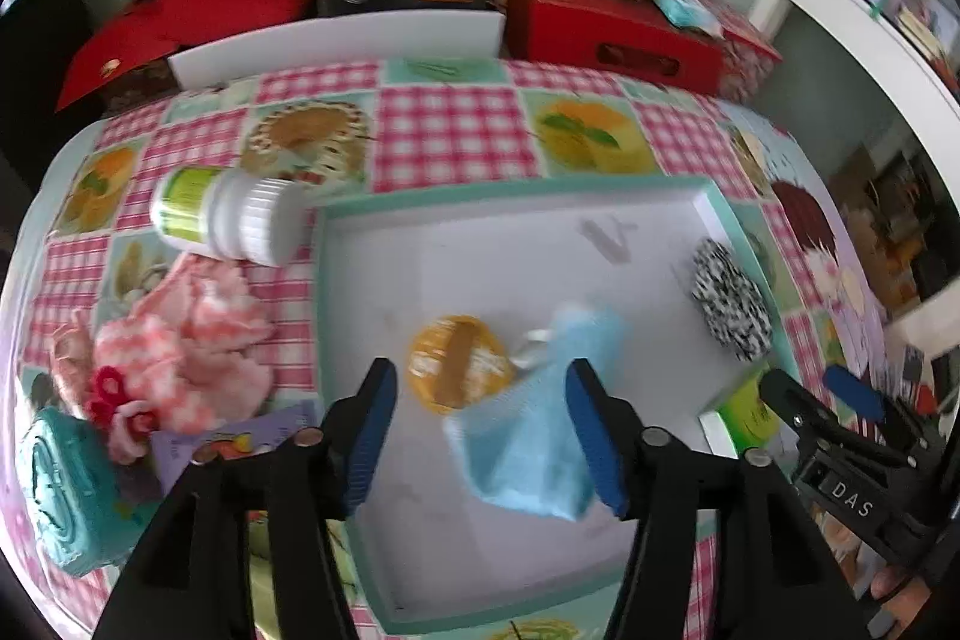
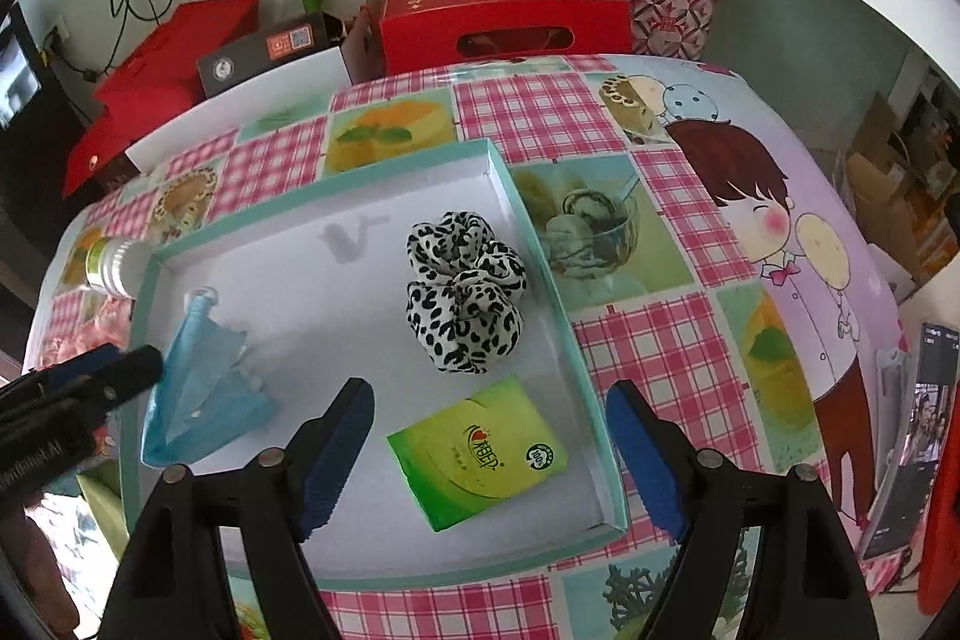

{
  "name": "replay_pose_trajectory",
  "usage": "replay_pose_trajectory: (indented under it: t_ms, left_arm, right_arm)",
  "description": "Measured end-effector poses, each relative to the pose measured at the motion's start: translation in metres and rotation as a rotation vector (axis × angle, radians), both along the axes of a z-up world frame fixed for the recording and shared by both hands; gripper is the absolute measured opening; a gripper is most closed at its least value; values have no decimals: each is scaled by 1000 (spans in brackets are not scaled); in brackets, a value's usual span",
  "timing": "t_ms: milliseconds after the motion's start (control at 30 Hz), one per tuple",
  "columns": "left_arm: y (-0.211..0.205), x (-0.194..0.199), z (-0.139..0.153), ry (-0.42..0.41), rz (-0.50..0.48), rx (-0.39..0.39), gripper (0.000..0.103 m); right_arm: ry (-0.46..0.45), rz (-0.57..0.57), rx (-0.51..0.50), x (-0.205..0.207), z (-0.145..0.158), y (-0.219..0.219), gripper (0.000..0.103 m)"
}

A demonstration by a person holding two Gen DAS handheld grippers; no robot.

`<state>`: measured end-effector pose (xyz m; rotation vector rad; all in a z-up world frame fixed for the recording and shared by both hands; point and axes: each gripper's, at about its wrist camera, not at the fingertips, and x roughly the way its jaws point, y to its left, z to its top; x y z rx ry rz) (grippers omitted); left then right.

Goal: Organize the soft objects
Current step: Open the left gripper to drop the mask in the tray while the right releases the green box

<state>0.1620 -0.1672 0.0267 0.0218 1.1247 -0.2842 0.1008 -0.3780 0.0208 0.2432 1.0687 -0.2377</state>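
Both tongs, the left gripper (image 1: 480, 436) and right gripper (image 2: 489, 451), are spread and hold nothing. A blue cloth (image 2: 201, 388) lies in the tray (image 2: 528, 214). The pink cloth (image 1: 192, 340) outside could snag the bottle (image 1: 231, 220).

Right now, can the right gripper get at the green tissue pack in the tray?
Probably yes: the right gripper is open, and the green tissue pack lies flat between its fingers with nothing on top.

Left hand-held gripper (image 1: 483, 436): black angular arms, blue ribbed pads (image 1: 372, 433), round silver screws at the joints. Right hand-held gripper (image 2: 489, 454): same build; white "DAS" lettering on its black body. Bare skin at frame edge.
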Motion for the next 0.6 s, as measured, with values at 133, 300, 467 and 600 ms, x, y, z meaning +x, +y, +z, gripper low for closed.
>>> replay_pose_trajectory:
  t_ms: [133, 300, 467, 600]
  left_arm:
    - [17, 5, 4, 5, 57, -38, 63]
    - [29, 10, 4, 17, 99, -47, 64]
    - [31, 11, 0, 24, 115, -37, 70]
    - [33, 12, -2, 26, 129, -34, 71]
  right_arm:
    - [4, -9, 2, 0, -1, -1, 83]
    - [4, -6, 2, 1, -1, 0, 83]
    - [14, 14, -6, 3, -3, 6, 83]
    - [19, 23, -9, 4, -4, 9, 83]
